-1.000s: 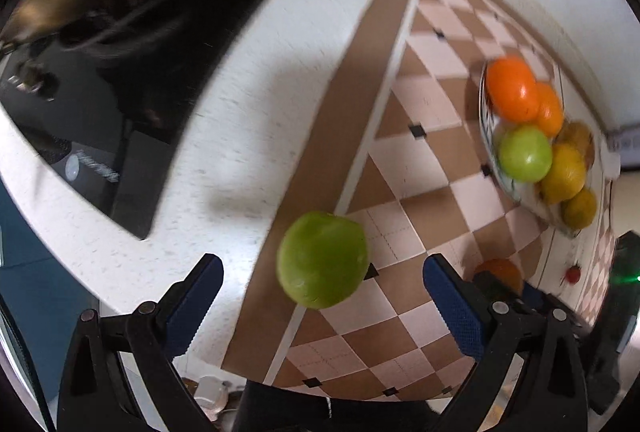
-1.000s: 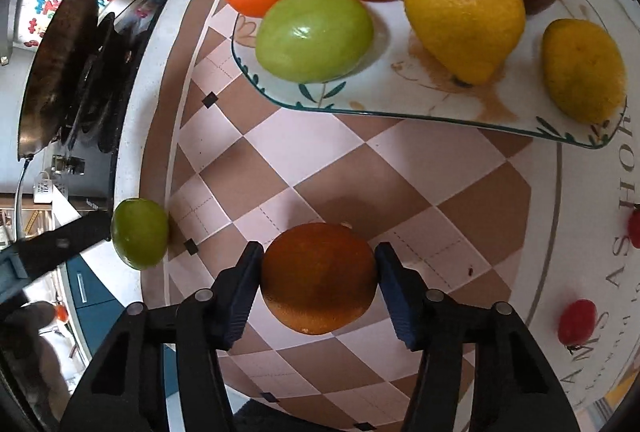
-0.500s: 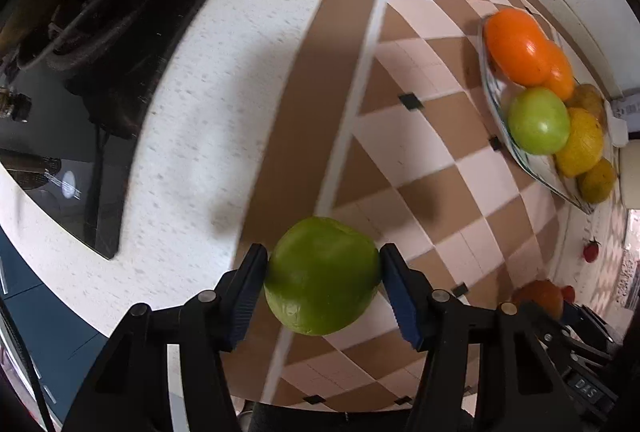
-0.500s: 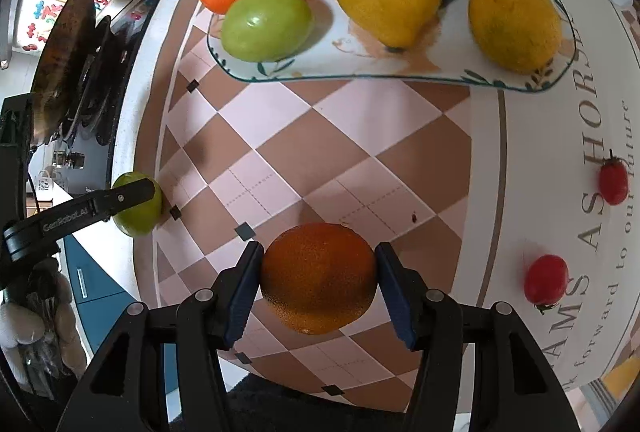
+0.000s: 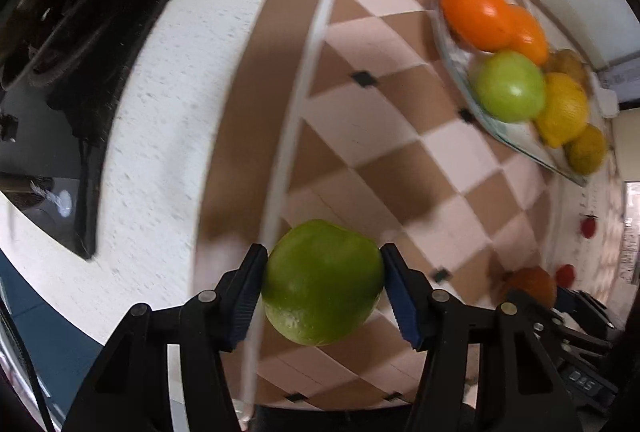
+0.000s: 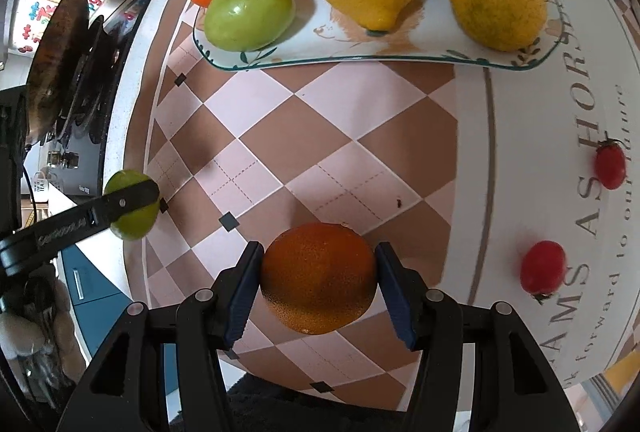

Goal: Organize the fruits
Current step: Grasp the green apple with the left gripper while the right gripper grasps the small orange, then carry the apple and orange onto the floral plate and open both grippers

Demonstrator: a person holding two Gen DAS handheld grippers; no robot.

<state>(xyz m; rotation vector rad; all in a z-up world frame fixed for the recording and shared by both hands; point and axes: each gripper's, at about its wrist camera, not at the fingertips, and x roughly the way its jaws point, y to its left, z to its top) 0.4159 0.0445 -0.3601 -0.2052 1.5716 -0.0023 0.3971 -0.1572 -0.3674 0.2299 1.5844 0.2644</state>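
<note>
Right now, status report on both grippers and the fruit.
Left gripper shut on green lime. Right gripper shut on dark orange. Plate ahead, path open.

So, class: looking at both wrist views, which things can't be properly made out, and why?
- Left wrist view: brown fruit on the plate, mostly hidden behind other fruit.
- Left wrist view: right gripper with its orange, small and blurred.
- Right wrist view: green fruit, partly covered by a left gripper finger.
</note>
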